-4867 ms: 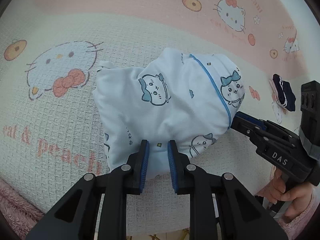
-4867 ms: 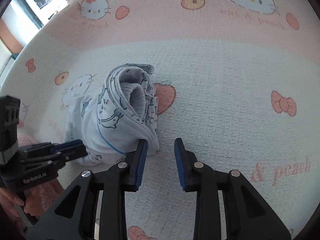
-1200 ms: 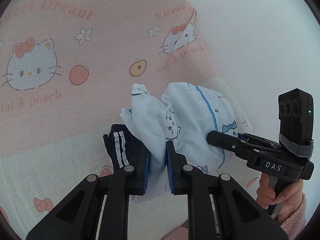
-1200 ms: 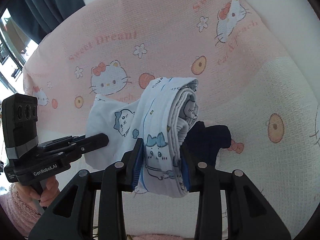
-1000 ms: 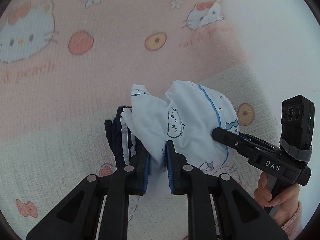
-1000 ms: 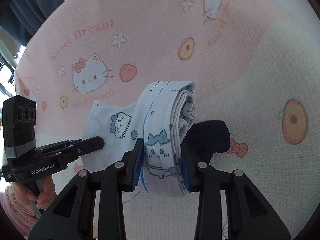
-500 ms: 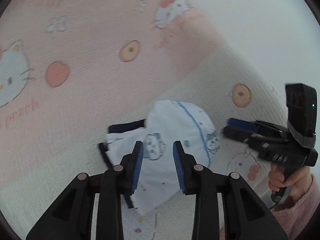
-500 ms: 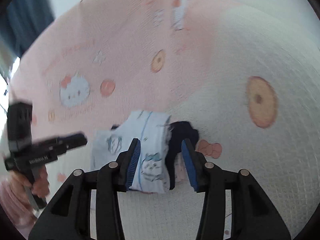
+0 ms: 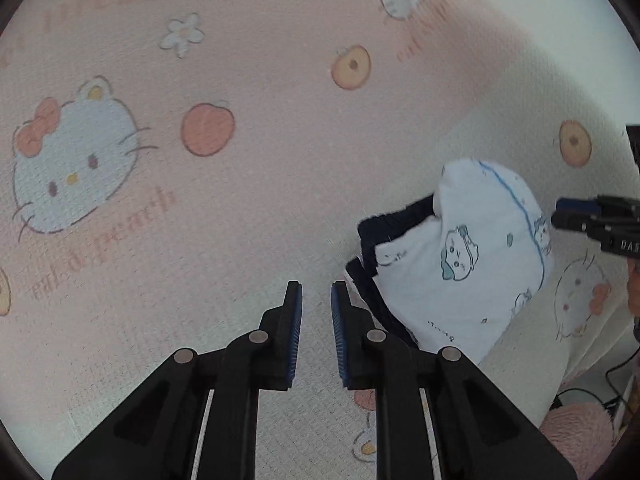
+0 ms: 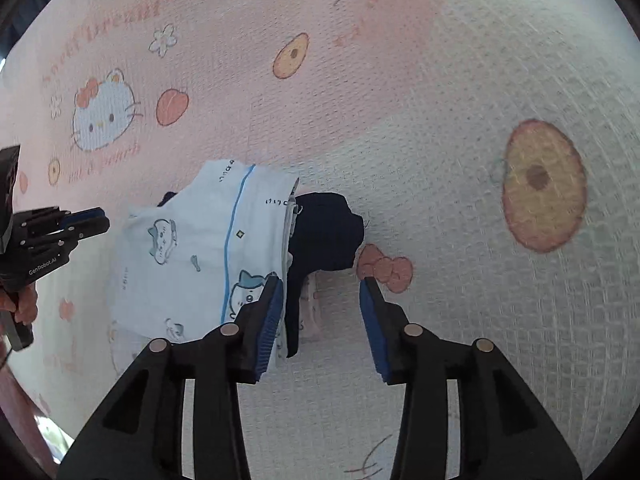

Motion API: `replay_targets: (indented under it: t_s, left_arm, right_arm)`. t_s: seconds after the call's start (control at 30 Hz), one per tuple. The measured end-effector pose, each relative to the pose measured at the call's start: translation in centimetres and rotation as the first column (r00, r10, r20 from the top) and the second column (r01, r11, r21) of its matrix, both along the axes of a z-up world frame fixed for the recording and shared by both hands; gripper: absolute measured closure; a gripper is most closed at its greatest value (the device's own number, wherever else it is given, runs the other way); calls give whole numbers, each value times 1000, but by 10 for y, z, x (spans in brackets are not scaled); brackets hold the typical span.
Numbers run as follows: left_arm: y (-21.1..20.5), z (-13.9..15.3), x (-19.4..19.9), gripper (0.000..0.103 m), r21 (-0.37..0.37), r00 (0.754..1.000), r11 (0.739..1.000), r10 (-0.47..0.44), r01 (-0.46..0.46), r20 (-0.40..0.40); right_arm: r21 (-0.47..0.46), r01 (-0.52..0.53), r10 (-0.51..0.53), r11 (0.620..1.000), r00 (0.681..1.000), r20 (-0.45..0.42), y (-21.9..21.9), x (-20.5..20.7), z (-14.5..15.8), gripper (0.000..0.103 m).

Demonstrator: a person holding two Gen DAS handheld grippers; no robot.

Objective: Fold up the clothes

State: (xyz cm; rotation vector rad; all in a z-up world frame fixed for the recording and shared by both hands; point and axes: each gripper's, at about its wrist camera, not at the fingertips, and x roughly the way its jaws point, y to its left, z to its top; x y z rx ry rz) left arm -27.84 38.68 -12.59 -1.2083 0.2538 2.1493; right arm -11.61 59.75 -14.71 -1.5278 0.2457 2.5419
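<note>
A folded white garment with blue cartoon cats lies on top of a folded dark navy garment on the pink and cream Hello Kitty blanket. My left gripper is open and empty, just left of the stack. My right gripper is open and empty, its left finger beside the stack's right edge. Each gripper also shows in the other's view, the right one and the left one, flanking the stack.
The blanket covers the whole surface, with a pink band at the back and a cream part near me. Its right edge drops off, with cables and a pink fluffy thing below.
Both grippers carried the white garment to the navy one, set it on top, let go and opened. Both have drawn back, and the left one has shifted to the left of the stack.
</note>
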Motion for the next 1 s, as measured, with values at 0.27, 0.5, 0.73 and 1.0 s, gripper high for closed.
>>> replay_targets:
  t_s: [0.27, 0.5, 0.73, 1.0]
  left_arm:
    - [-99, 49, -11, 51, 64, 972, 970, 234, -234, 2]
    - [-220, 81, -8, 49, 4, 915, 916, 401, -401, -55]
    - [-323, 106, 13, 47, -41, 868, 869, 488, -493, -88]
    - [-390, 118, 67, 47, 1, 835, 837, 546, -547, -68]
  right_arm:
    - [35, -46, 49, 998, 995, -89, -114, -18, 45, 18]
    - [6, -82, 82, 997, 983, -165, -261, -53, 59, 12]
    - [3, -128, 127, 992, 975, -182, -379, -91, 97, 8]
    - [105, -152, 171, 983, 962, -214, -445, -39, 149, 6]
